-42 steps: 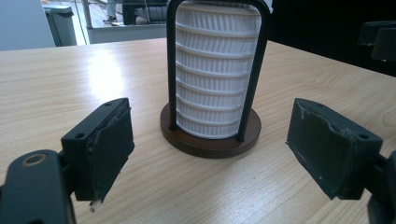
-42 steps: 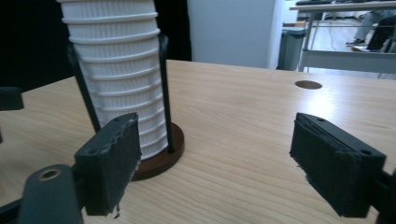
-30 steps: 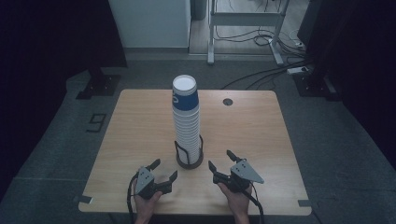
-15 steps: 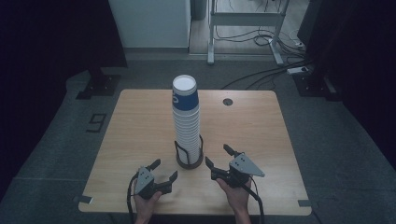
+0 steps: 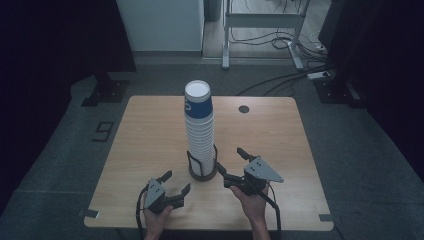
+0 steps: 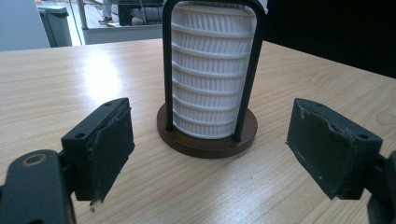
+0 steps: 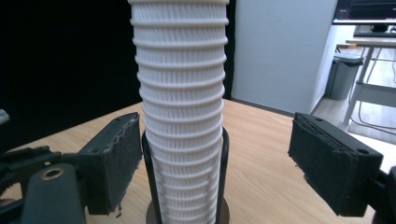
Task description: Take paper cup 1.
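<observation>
High view dim w/ dark surroundings; glare on table [image 6: 70, 70] in left gripper view; near pads slightly soft.

A tall stack of paper cups [image 5: 199, 131] is standing upright near the middle of the surface [image 5: 150, 135], slightly toward its six o'clock edge. The cups are nesting one inside another, their ribbed white walls and rolled rims showing as close rings in both gripper views [image 6: 211, 70] [image 7: 181, 93]. The uppermost cups are showing blue sides with a white mark, and the top one is opening upward with a white inside. The stack's lower part is sitting inside a holder [image 5: 202, 169]: a round dark-brown base [image 6: 205, 140] with thin black wire hoops [image 6: 167, 60] rising on either side of the cups. The stack is leaning very slightly toward twelve o'clock.
</observation>
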`<state>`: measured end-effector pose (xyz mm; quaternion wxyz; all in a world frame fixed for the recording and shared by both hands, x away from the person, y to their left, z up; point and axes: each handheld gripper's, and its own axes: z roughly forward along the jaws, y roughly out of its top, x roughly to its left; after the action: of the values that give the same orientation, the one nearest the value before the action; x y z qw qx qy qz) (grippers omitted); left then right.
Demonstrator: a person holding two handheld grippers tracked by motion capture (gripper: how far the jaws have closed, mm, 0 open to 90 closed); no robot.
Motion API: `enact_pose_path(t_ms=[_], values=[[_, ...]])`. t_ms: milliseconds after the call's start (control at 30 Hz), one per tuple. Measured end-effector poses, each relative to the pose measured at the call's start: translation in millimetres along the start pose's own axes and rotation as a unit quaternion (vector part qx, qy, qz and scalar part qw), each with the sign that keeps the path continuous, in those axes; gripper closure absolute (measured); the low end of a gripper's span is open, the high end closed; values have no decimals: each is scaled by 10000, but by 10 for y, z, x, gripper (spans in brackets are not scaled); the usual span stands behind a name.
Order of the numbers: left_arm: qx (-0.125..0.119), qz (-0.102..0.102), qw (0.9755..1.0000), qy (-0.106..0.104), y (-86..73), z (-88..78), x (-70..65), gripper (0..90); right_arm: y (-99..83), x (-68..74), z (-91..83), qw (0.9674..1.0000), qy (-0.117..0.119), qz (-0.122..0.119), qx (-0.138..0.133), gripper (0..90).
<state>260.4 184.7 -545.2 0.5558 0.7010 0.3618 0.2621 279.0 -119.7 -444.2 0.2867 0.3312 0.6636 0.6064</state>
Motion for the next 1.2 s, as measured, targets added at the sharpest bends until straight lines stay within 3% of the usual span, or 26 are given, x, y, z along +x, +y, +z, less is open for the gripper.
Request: enact_pose_path(t_ms=[433, 667, 900, 1200], values=[[8, -7, 10000, -16, 0, -1, 0, 144, 247, 20, -2, 9997, 116, -133, -141, 148], [1, -16, 10000, -20, -1, -1, 0, 144, 428, 39, 14, 9987, 371, -218, -267, 127], [2, -17, 10000, -23, 0, 0, 1, 144, 598, 53, 40, 9980, 439, -244, -396, 126], [-3, -28, 10000, -34, -1, -3, 4, 145, 827, 26, 204, 9976, 543, -273, -327, 125]])
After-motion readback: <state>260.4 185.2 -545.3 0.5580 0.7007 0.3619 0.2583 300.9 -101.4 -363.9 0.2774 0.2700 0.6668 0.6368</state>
